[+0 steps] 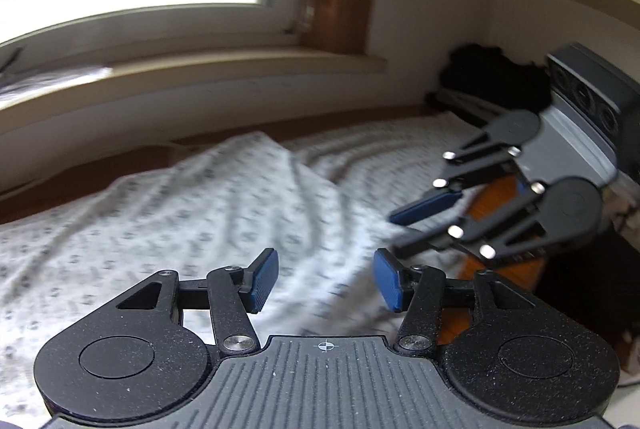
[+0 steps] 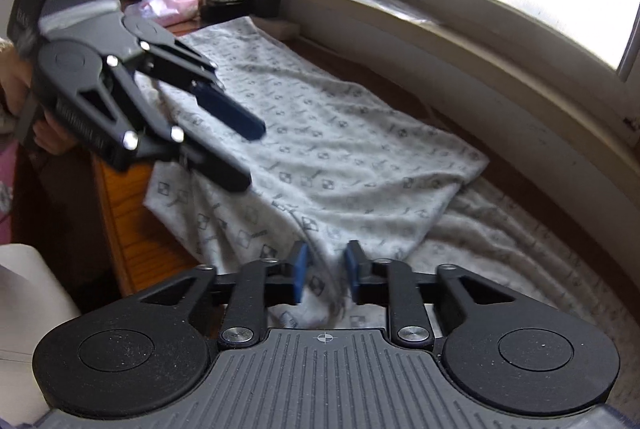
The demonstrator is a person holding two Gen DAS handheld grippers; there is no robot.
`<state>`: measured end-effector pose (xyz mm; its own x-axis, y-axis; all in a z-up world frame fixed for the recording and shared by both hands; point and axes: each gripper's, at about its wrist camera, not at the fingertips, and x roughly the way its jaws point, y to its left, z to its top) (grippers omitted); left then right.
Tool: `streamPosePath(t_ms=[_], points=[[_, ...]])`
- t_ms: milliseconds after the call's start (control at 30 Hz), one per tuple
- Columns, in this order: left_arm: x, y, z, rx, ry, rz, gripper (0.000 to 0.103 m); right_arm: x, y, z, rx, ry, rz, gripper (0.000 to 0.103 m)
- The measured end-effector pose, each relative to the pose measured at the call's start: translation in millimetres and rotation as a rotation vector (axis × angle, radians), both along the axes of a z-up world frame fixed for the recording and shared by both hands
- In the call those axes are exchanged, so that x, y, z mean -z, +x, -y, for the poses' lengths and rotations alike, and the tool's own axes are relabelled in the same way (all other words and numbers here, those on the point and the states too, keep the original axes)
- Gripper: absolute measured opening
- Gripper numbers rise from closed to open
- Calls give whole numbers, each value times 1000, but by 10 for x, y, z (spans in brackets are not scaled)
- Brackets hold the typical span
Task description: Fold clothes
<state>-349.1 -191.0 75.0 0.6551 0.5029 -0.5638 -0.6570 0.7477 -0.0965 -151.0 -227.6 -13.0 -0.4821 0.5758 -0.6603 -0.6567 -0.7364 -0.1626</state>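
Grey-white printed cotton, that's the garment (image 2: 320,149), lying stretched out along the wooden table (image 2: 120,213) by the window sill (image 2: 460,25), with one layer already lapped over another at the near end.

The right gripper (image 2: 325,271) has its jaws narrowed around a ridge of that cloth right at the near edge, but I honestly can't tell if the pads are pinching it or just sitting either side. The left gripper (image 2: 248,149) hovers above the fabric with its jaws apart and nothing in them.

If I were doing this step, I'd make sure the right one really bites both layers before lifting, since thin knit like this probably slips. Then get the left down onto an edge too, so the fold carries over flat instead of dragging one corner and bunching.
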Motion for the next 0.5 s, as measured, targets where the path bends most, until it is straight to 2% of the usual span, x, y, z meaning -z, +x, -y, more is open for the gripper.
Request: streamPosePath(t_ms=[33, 133, 167, 200, 233, 267, 333, 433, 500], points=[[22, 39, 9, 16, -1, -10, 57, -7, 0, 6, 2, 6, -2, 8], [74, 158, 18, 34, 10, -50, 55, -33, 4, 23, 9, 22, -10, 6], [85, 179, 22, 36, 19, -61, 49, -52, 11, 24, 10, 22, -19, 6], [93, 196, 29, 38, 30, -71, 41, -66, 16, 31, 10, 28, -26, 6], [95, 210, 38, 44, 45, -77, 17, -78, 19, 41, 6, 29, -28, 6], [83, 225, 45, 45, 62, -76, 7, -87, 23, 51, 2, 32, -30, 6], [17, 220, 81, 38, 113, -64, 3, -88, 30, 68, -6, 35, -30, 6], [-67, 221, 122, 35, 169, -49, 3, -83, 9, 63, -9, 47, -27, 9], [-111, 230, 138, 38, 193, -39, 3, -82, -20, 39, -4, 61, -25, 15]])
